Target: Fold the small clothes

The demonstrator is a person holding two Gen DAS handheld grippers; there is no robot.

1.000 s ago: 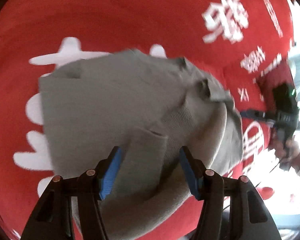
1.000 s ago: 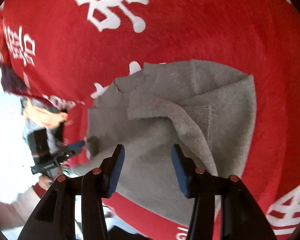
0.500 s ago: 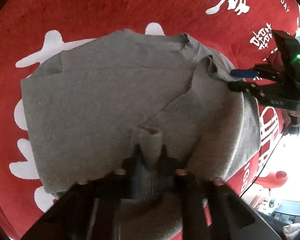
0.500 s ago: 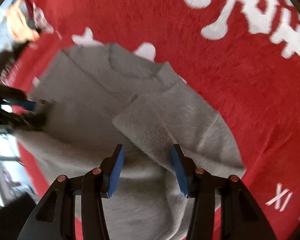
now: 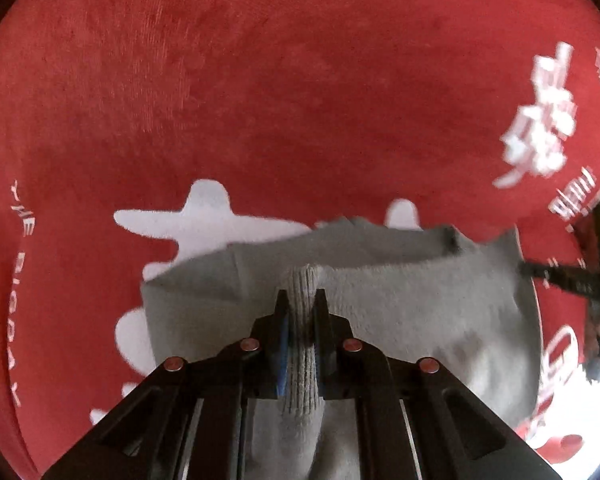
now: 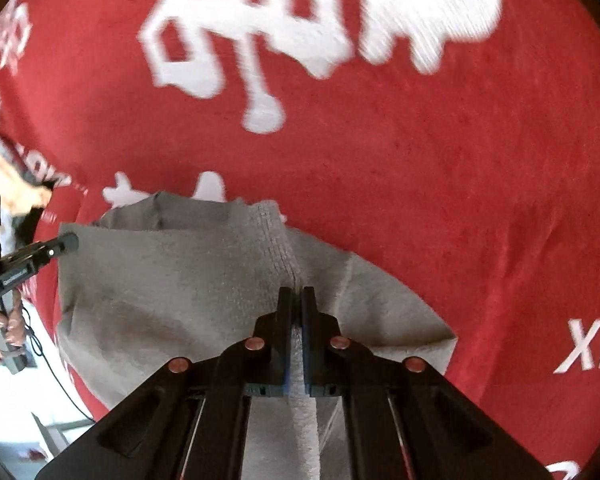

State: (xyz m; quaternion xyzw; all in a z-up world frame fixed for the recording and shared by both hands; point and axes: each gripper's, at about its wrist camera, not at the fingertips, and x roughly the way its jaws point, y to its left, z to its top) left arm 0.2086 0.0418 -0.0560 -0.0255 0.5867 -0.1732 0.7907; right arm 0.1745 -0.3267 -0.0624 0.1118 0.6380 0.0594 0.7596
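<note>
Sweater [image 5: 420, 312], grey knit, lies on a red cloth [image 5: 300, 100] with white lettering, filling the 6 o'clock half of both wrist views. The left gripper [image 5: 302, 300] is clamped on a ribbed fold of the knit. The right gripper [image 6: 296, 296] pinches another raised ridge of it, jaws nearly touching, with the left gripper visible at 9 o'clock
</note>
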